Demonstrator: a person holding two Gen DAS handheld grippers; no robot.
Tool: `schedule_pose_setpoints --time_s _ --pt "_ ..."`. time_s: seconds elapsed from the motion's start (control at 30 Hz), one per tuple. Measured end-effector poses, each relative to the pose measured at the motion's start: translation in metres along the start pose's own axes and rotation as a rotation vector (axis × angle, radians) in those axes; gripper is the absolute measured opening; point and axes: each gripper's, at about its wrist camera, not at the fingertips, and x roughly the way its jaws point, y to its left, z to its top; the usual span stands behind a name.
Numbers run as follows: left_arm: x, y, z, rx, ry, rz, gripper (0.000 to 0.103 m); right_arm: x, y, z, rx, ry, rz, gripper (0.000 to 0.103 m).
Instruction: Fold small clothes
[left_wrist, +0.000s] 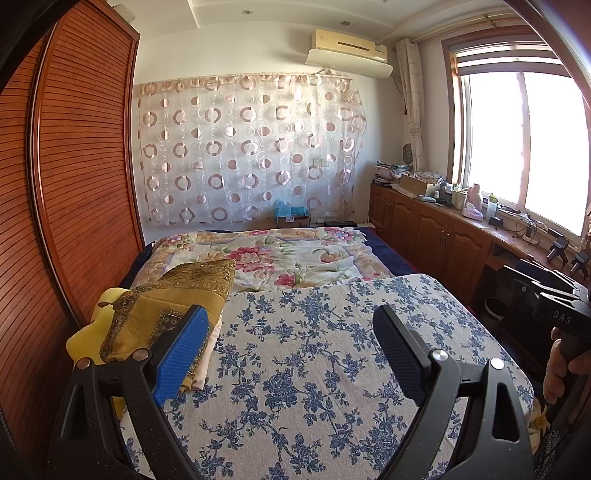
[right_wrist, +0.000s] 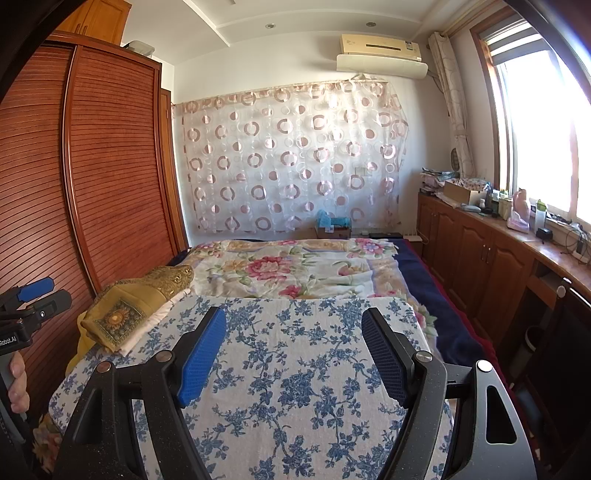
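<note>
I stand at the near end of the board with the blue flower cover (left_wrist: 314, 369), one gripper in each hand, both hanging just above its bare top. My left gripper (left_wrist: 291, 354) is released, its jaws spread wide with nothing between them; my right gripper (right_wrist: 295, 354) is released too, a little less wide, also empty.

The clothes to fold sit in a small stack (left_wrist: 166, 314) on the far left corner of the board: a gold patterned cloth on top, pale pieces under it, some yellow hanging off the board's left edge. From the board's middle the stack lies up and to the left. Its long axis seems to run from the board's left edge away toward the flowered bedspread (left_wrist: 280, 258) beyond the board.

My left gripper is the nearer one; its left pad (left_wrist: 181, 350) already overlaps the stack in the left view, though I cannot tell whether it touches. My right gripper is well apart from the stack, across the board. So I judge the first pick falls to the left hand, pulling the top piece toward the board's middle
</note>
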Motion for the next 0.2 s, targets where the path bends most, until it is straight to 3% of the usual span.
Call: schedule_pose_setpoints --time_s 0.2 --pt "-0.0001 -0.0001 -0.0002 0.0 0.0 0.001 0.091 0.0011 0.0003 0.0005 0.001 0.0 0.0 0.078"
